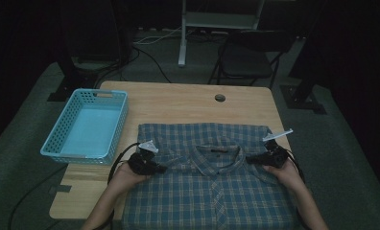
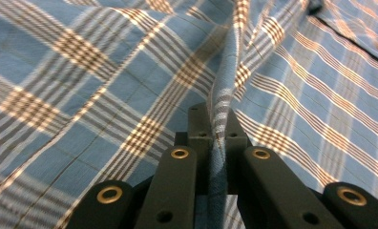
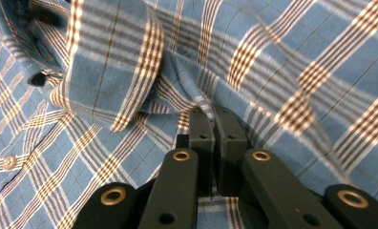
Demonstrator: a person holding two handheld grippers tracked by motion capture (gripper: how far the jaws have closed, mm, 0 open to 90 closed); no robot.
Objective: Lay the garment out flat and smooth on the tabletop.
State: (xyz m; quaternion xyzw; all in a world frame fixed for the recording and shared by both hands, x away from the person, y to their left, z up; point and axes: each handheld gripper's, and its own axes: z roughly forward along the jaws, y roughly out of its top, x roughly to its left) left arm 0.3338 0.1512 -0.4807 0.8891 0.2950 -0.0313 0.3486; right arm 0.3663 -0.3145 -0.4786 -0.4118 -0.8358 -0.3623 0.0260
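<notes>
Shirt [image 1: 212, 177] lies flat on the surface [image 1: 178, 103]; left claw [image 2: 218, 129] clamps a shoulder fold, right claw [image 3: 215, 126] pinches cloth beside the collar [image 3: 110, 71].

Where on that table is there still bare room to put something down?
Bare wood runs along the far edge of the table, between the plaid shirt and the cable hole. A smaller patch lies near the front left corner, below the blue basket, itself empty. The shirt crowds the near half.
</notes>
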